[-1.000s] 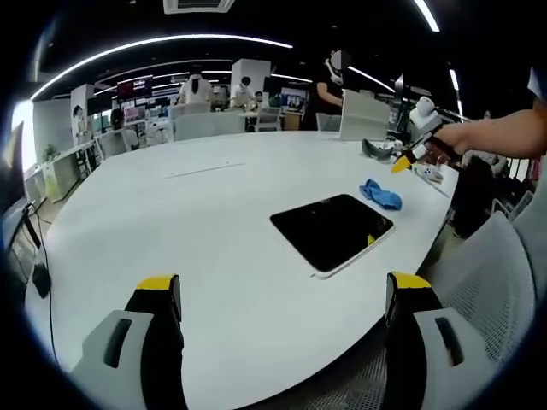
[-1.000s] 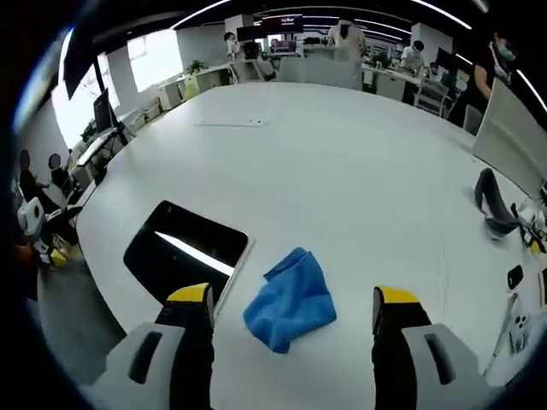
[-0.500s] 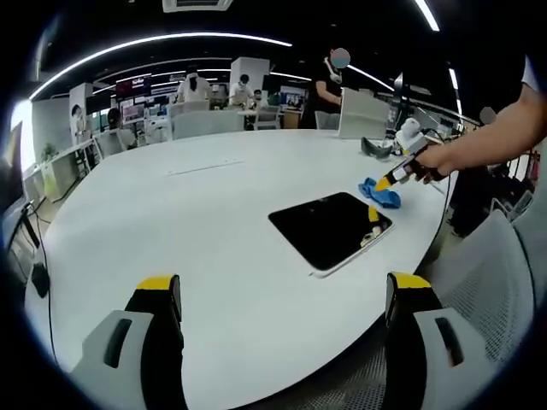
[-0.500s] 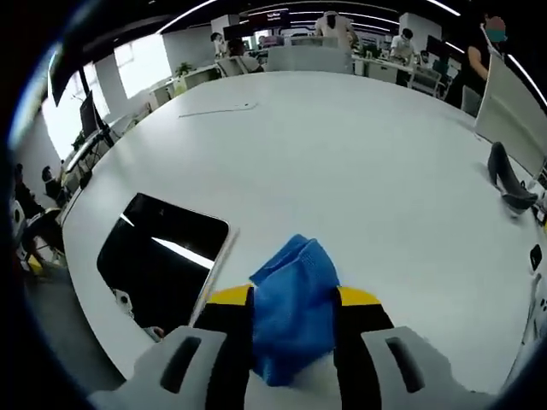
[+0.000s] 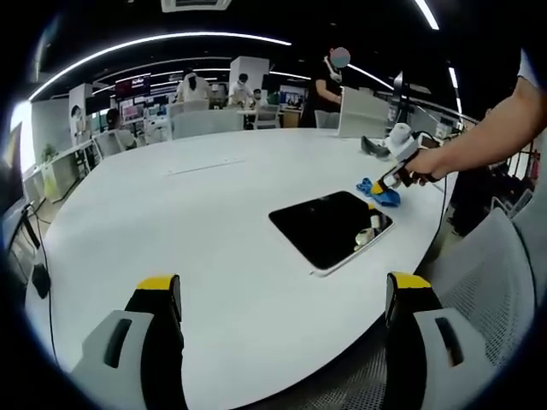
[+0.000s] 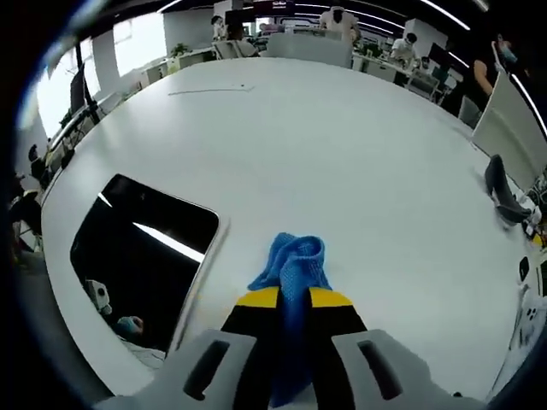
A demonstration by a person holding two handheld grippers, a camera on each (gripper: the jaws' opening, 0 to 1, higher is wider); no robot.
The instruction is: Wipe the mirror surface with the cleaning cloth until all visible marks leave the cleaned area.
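My right claw (image 6: 293,299) has now clamped the crumpled blue cleaning cloth (image 6: 292,266) beside the dark rectangular mirror (image 6: 137,260), so wiping can begin; left claw (image 5: 282,295) stays open.

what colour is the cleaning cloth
Blue; the cleaning cloth shows best in the right gripper view, pinched in the right tool.

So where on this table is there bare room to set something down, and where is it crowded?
The white table is bare beyond the mirror and the blue cloth in the right gripper, up to the thin strip far off. Crowded: the edge near the dark object.
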